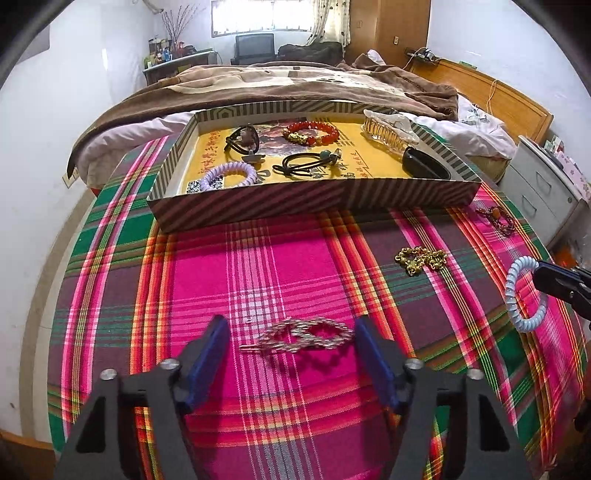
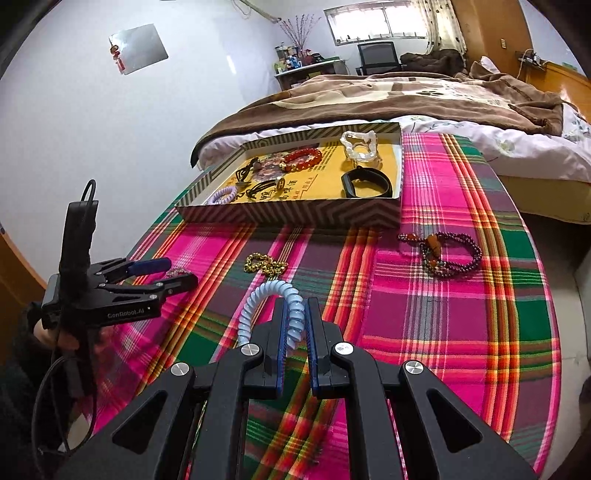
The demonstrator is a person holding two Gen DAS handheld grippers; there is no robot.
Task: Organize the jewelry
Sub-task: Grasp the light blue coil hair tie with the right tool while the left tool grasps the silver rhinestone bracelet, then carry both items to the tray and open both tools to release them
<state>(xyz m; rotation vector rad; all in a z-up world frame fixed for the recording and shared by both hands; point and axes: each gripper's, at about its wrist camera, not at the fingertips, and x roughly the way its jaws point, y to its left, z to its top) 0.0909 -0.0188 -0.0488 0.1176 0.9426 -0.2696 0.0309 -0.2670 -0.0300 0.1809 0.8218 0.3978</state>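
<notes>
Clamping a blue coil tie (image 2: pixel 291 314), right jaws; left jaws straddle silver chain (image 1: pixel 299 334).

We see a bedroom with plain white walls (image 2: pixel 147 129). At the far end a barred window (image 1: pixel 258 16) lets in bright daylight, with a patterned curtain (image 1: pixel 328 20) hanging to its right. Below the window stands a dark office chair (image 2: pixel 380 55), and to its left a desk (image 1: pixel 177 62) crowded with bottles and a vase of bare twigs (image 1: pixel 177 20). A bed (image 1: pixel 480 136) fills the middle of the room, with a brown blanket (image 1: pixel 277 85) over white sheets and a wooden headboard (image 1: pixel 509 99) on the right. Tall wooden wardrobe doors (image 1: pixel 388 26) stand in the far corner. A grey drawer unit (image 1: pixel 543 188) sits beside the bed. A shiny sheet (image 2: pixel 138 48) hangs on the left wall.
</notes>
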